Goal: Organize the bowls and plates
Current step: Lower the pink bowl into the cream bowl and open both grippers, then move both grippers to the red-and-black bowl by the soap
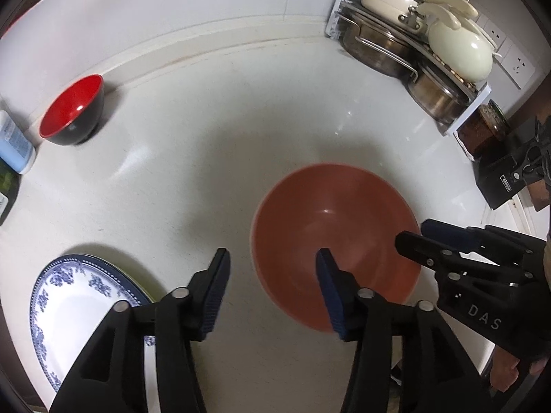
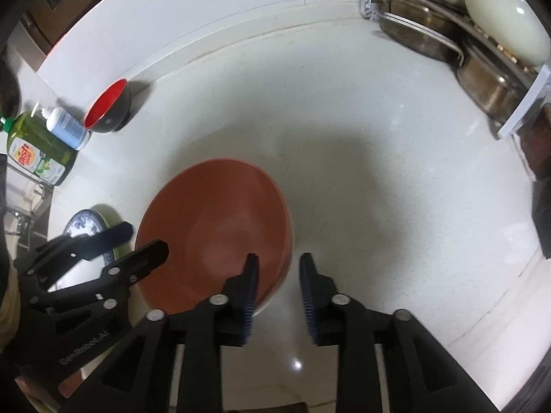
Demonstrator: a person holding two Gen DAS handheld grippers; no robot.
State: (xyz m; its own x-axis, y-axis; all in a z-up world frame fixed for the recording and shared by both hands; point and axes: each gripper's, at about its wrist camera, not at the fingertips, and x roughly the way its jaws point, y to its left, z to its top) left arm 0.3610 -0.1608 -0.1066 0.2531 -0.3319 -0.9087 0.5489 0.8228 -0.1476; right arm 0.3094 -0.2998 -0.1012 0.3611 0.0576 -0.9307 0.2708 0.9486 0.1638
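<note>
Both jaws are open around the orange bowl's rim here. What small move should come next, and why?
Probably close the right gripper on the orange bowl: its jaws straddle the near rim but have not yet pinched it. The left gripper is open too, holding nothing.

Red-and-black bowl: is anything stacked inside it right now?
No. In the left wrist view the red-and-black bowl stands alone near the backsplash, its red interior bare.

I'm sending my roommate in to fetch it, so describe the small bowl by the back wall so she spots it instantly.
On the white counter, look along the back wall's left end, beside the soap bottles. The small bowl sits there: black outside, glossy red inside, much smaller than the large matte terracotta bowl.
</note>
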